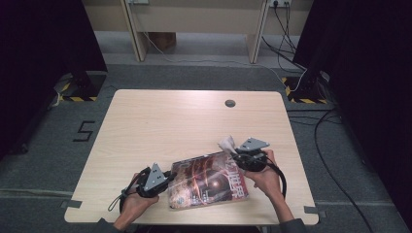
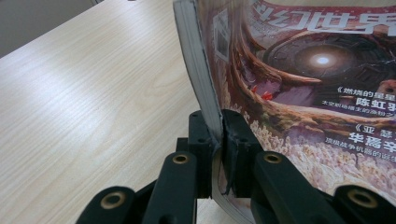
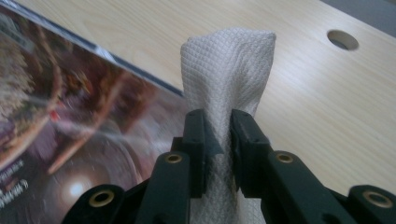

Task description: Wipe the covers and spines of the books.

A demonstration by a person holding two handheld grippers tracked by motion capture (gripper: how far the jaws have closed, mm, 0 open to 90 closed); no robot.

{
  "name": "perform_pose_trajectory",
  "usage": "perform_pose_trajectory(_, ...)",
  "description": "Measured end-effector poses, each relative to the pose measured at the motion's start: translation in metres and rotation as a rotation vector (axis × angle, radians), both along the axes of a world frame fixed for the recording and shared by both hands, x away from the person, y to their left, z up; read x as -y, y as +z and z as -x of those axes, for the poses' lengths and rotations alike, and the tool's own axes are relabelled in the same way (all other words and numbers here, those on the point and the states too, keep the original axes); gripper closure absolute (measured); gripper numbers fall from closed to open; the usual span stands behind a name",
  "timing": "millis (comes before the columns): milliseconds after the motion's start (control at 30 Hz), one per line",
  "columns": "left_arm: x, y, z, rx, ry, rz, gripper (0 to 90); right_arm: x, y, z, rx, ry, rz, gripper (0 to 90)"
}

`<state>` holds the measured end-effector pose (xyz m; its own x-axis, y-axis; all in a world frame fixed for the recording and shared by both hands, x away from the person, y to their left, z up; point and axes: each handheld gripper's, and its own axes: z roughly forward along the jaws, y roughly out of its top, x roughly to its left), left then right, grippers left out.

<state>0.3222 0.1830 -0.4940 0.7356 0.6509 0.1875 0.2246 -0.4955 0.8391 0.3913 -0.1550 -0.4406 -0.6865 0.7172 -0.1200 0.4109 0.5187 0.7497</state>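
Left gripper view: magazine [image 2: 299, 84] cover reads perhaps "幻世界".

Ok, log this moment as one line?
left gripper: shut on magazine edge | right gripper: shut on white cloth, above magazine | table: wood

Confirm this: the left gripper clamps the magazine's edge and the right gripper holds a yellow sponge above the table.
Not quite. The right gripper holds a white cloth, not a yellow sponge, as the right gripper view shows. The left gripper does clamp the magazine by its edge.
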Motion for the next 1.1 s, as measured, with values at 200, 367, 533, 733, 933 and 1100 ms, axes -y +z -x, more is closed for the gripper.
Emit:
perform_pose_trajectory(200,0.001,0.0,0.0,0.005,-0.002,-0.003,82.5,-0.03,-0.001,-0.01,0.004,0.039,0.024,77.2)
perform_pose_trajectory(367,0.003,0.0,0.0,0.01,0.0,-0.011,82.5,-0.049,-0.006,-0.014,-0.005,0.071,0.038,77.2)
perform_pose_trajectory(533,0.005,0.0,-0.001,0.018,-0.007,-0.011,82.6,-0.057,-0.005,-0.012,0.002,0.083,0.059,77.2)
perform_pose_trajectory(733,0.006,-0.001,-0.003,0.014,-0.002,-0.016,82.3,-0.077,0.001,0.001,0.02,0.143,0.051,77.1)
perform_pose_trajectory(933,0.005,-0.001,-0.002,0.015,-0.005,-0.011,82.0,-0.091,0.005,0.011,0.042,0.189,0.049,77.1)
perform_pose_trajectory(1100,0.006,-0.001,-0.003,0.019,-0.009,-0.02,81.5,-0.08,0.001,0.002,0.024,0.151,0.058,77.3)
